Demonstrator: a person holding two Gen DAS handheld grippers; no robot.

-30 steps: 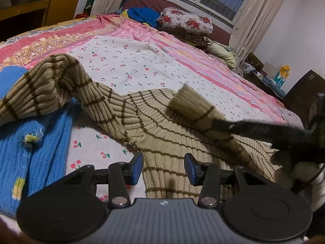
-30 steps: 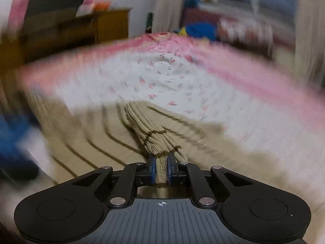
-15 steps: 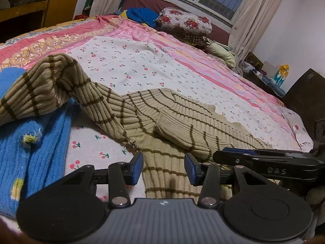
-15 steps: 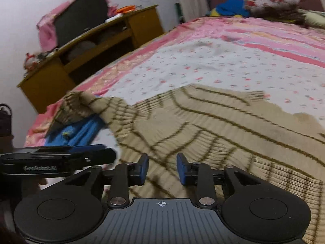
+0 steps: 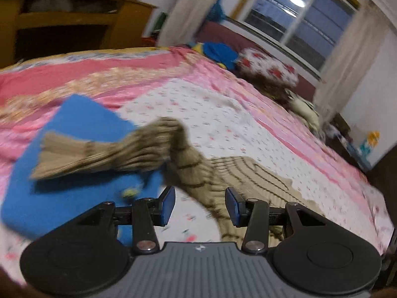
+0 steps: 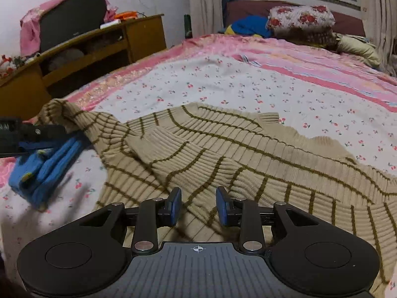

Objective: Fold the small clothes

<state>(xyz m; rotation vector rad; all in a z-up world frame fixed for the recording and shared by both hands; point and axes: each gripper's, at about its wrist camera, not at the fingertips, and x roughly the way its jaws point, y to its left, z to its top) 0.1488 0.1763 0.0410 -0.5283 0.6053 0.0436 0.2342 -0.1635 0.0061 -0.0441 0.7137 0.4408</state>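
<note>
A beige ribbed sweater [image 6: 248,154] with brown stripes lies spread on the bedspread [image 6: 223,82]. One sleeve [image 6: 173,149] is folded across its body. The other sleeve [image 5: 111,154] trails left over a folded blue garment [image 5: 74,129]. My right gripper [image 6: 198,206] hovers open low over the sweater's near part, with nothing between its pads. My left gripper [image 5: 201,206] is open and empty, just short of the trailing sleeve; this view is blurred. Its fingers [image 6: 49,131] show at the left edge of the right wrist view, beside that sleeve and the blue garment [image 6: 44,166].
A wooden cabinet [image 6: 99,44] stands left of the bed. Flowered pillows [image 6: 300,17] and a blue cloth [image 6: 248,27] lie at the head, under a curtained window. Bare cherry-print bedspread stretches beyond the sweater. Small items sit on a low stand [image 5: 367,146] at the right.
The right gripper let go of the sleeve cuff, which now lies folded over the sweater body, and drew back. The left gripper swung left and up toward the other sleeve.
</note>
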